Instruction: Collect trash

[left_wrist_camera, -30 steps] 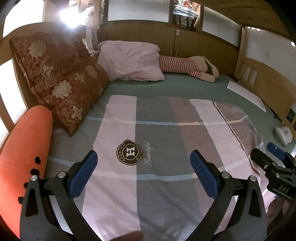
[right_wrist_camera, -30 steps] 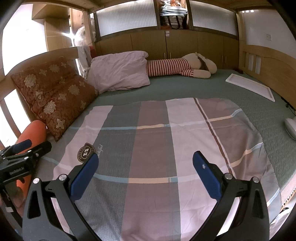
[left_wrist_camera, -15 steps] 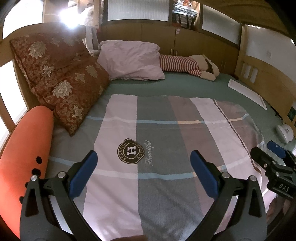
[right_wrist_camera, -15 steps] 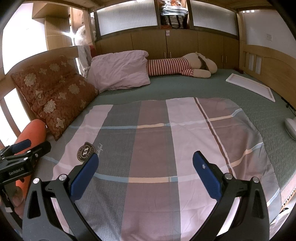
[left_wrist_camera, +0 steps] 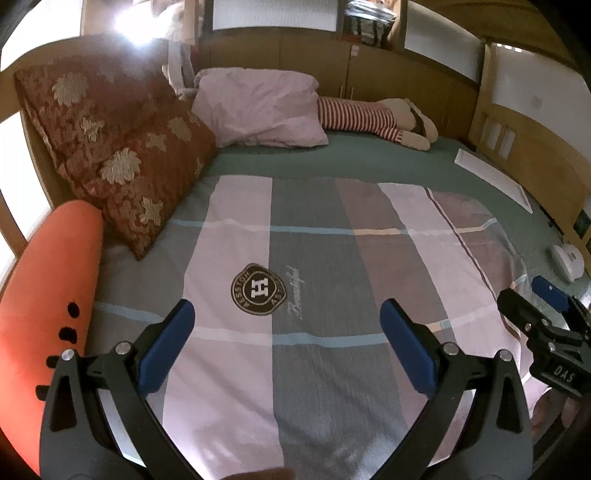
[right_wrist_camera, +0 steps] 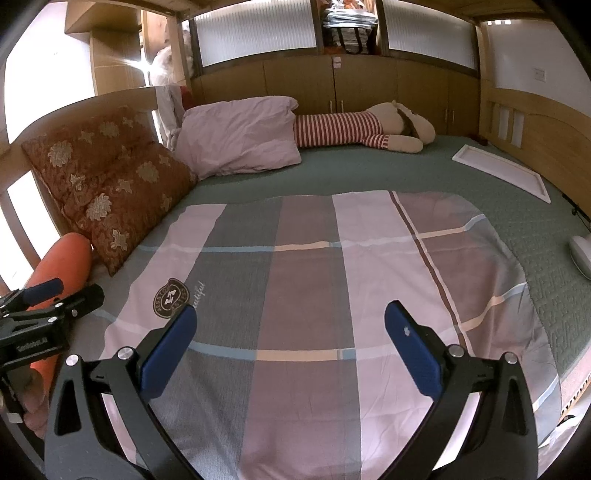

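Left gripper point(left_wrist_camera: 282, 325) and right gripper point(right_wrist_camera: 290, 323) both wide open and empty, held side by side over the plaid blanket point(right_wrist_camera: 314, 280) probably to search; no trash visible on the bed point(right_wrist_camera: 424, 173).

Green-sheeted bed point(right_wrist_camera: 369, 173) under wooden cabinets point(right_wrist_camera: 332, 85), frosted windows point(right_wrist_camera: 255, 35), glare at left.

The left tongs point(left_wrist_camera: 284, 332) have edged slightly forward over the checked quilt point(left_wrist_camera: 332, 277) — nothing else differs.
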A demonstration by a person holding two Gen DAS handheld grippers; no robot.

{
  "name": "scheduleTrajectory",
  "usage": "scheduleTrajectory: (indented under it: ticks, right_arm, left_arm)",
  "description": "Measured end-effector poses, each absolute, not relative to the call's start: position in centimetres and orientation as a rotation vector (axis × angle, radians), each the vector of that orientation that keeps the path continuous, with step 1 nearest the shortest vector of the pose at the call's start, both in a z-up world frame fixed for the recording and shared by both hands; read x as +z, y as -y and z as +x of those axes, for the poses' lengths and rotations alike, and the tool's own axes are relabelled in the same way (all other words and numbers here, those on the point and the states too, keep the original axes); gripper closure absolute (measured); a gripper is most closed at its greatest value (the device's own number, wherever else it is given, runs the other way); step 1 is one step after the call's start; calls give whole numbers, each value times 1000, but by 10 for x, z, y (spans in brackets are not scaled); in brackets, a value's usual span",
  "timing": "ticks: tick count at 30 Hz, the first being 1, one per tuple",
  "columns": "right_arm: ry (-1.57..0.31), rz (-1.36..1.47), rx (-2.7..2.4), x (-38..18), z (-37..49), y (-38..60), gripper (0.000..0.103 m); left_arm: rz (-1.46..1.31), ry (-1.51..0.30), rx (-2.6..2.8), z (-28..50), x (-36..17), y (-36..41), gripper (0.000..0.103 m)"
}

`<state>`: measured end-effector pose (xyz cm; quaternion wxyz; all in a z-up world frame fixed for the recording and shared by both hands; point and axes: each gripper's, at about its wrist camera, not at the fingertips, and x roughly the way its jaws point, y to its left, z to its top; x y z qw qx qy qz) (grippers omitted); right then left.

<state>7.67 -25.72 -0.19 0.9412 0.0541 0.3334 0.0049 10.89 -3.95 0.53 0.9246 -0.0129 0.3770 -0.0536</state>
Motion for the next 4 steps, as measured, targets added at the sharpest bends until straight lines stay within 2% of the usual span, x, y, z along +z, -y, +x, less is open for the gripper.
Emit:
scheduleTrajectory:
  ticks: [4]
  right_arm:
    - [-686, 109, 13, 0, 77, 259, 4]
  left_arm:
    - [-47, -789, -117, 111, 3, 36, 3]
